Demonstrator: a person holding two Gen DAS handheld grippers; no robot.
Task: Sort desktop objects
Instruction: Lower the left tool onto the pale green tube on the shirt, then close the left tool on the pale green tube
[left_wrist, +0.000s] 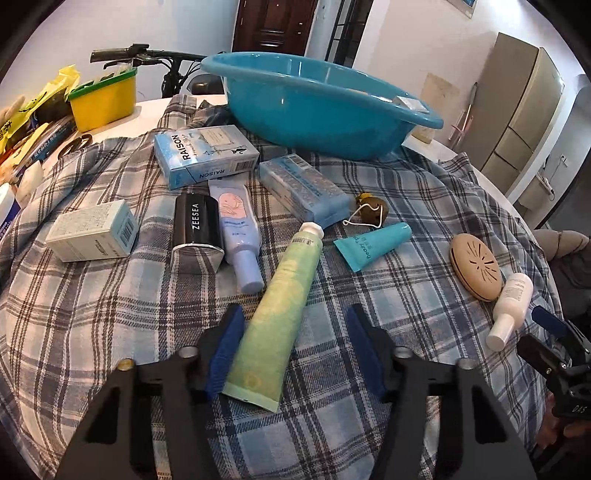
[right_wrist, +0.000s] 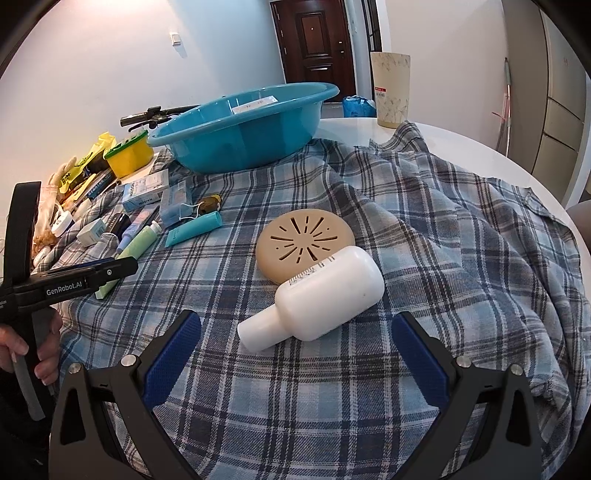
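A green tube (left_wrist: 280, 310) lies on the plaid cloth (left_wrist: 110, 317) between the open fingers of my left gripper (left_wrist: 295, 314), whose left pad (left_wrist: 225, 347) is against the tube's side. My right gripper (right_wrist: 295, 321) is open around the neck end of a white bottle (right_wrist: 325, 291) lying on its side. A tan round vented disc (right_wrist: 303, 243) lies just behind the bottle. A blue basin (left_wrist: 314, 107) at the back holds a box. Blue boxes (left_wrist: 203, 155), a black ZEESEA box (left_wrist: 197, 225), a lilac tube (left_wrist: 238, 236) and a teal tube (left_wrist: 373, 243) lie on the cloth.
A yellow tub (left_wrist: 105, 96) and clutter sit at the table's left edge. A beige cup (right_wrist: 391, 88) stands at the back. A small dark object with a white cord (left_wrist: 369, 210) lies near the teal tube. The left gripper (right_wrist: 74, 284) shows at the right view's left side.
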